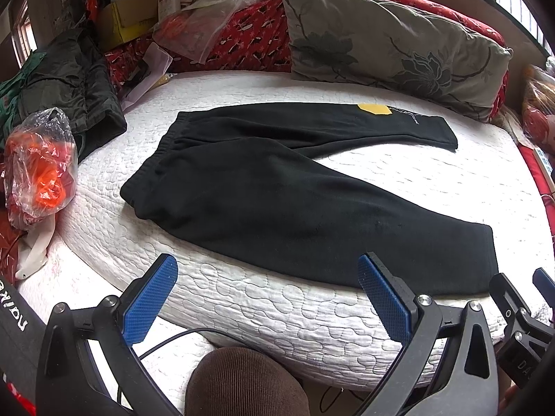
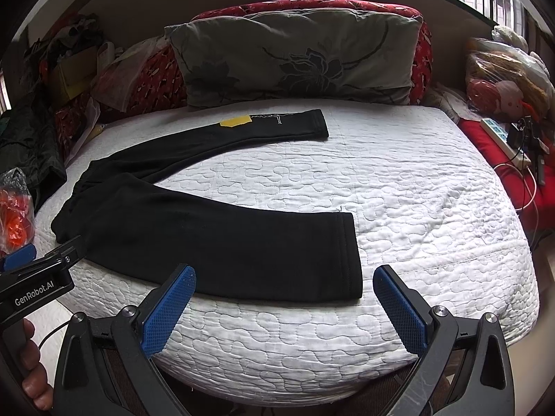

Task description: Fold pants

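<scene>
Your left gripper (image 1: 265, 298) hangs over the near edge of the bed (image 1: 277, 315) with its jaws spread wide and nothing between them; its blue, cross-hatched pads (image 1: 385, 303) sit just short of the cloth. Your right gripper (image 2: 284, 308) is likewise held with jaws apart and empty, the hem of the near leg (image 2: 350, 253) lying just beyond and between its fingers. The pants (image 1: 277, 187) are black, soft and matte, spread flat on the white quilted bed cover with its pebbled stitching. The elastic waistband (image 1: 156, 166) lies to your left, gathered and puckered, and the two legs splay rightward in a V. The near leg runs close along the bed's front edge. The far leg (image 2: 242, 131) carries a yellow patch (image 2: 236, 121) and pale stitching near its cuff. Bare quilt lies open between the legs and to the right of both hems. A crinkled plastic bag with orange contents (image 1: 41, 170) crowds the left side, and a grey floral pillow (image 2: 295, 59) leans along the back.
</scene>
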`<state>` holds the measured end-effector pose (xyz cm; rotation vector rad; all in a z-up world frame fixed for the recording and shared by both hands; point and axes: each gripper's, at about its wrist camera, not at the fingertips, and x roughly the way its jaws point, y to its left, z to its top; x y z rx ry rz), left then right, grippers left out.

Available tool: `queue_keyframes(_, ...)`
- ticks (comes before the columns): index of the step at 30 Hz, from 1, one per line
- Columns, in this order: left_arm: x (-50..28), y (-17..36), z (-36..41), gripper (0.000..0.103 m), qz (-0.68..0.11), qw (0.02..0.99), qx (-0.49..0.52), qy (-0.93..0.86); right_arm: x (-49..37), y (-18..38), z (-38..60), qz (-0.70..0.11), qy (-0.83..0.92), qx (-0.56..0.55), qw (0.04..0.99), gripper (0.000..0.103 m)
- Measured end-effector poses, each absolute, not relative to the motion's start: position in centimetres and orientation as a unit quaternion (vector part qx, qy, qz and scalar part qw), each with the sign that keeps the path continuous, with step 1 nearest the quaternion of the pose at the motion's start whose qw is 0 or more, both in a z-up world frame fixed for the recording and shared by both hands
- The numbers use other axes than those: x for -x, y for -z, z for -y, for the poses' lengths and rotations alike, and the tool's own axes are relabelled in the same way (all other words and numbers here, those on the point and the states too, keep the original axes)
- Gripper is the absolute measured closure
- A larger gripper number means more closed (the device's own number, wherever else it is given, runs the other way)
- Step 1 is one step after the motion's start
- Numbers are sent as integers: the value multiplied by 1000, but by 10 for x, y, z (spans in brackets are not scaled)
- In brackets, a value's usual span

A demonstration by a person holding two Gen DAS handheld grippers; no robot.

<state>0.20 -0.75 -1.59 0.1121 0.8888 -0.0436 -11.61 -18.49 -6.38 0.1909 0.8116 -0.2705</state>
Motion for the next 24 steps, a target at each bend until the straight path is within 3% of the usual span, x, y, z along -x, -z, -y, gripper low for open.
queue_keyframes(24,-57,32,-4,0,-483,873,-61,17,92,72,194,-418,121,-94,896,0)
